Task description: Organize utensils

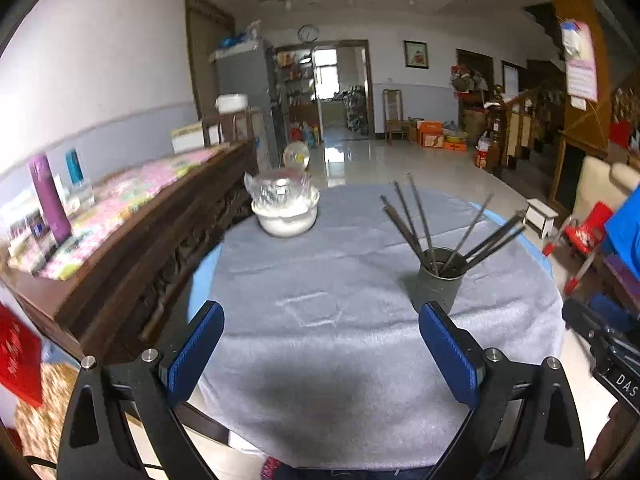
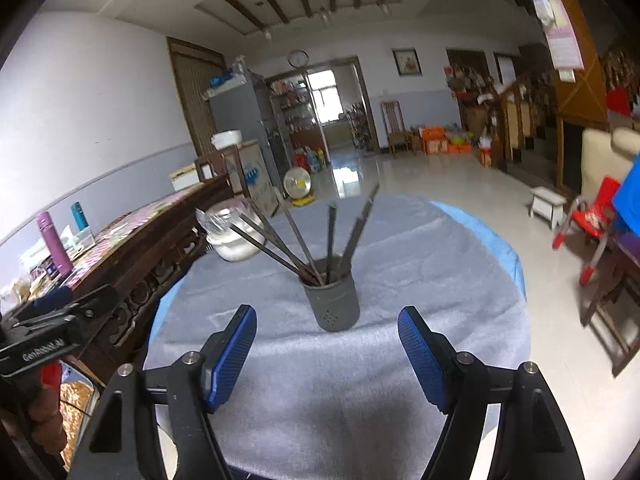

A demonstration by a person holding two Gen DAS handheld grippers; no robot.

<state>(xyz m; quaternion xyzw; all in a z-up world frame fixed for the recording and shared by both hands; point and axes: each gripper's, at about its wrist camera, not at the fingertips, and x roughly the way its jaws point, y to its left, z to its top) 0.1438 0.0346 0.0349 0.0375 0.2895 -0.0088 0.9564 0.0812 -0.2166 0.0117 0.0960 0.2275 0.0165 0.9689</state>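
A grey metal utensil holder [image 1: 438,280] [image 2: 333,300] stands upright on the round table's grey cloth [image 1: 320,280] [image 2: 420,280]. Several dark chopsticks [image 1: 416,220] [image 2: 296,236] fan out of its mouth. My left gripper [image 1: 322,344] is open over bare cloth, with the holder just beyond its right finger. My right gripper [image 2: 326,352] is open too, with nothing between its blue pads; the holder stands a little ahead of it, centred between the fingers. The left gripper's body shows at the left edge of the right wrist view.
A white bowl [image 1: 286,216] [image 2: 234,246] with a clear glass bowl stacked in it sits at the table's far left. A dark wooden sideboard [image 1: 132,240] with bottles runs along the left. A red chair [image 2: 592,216] and a white stool [image 2: 548,204] stand to the right.
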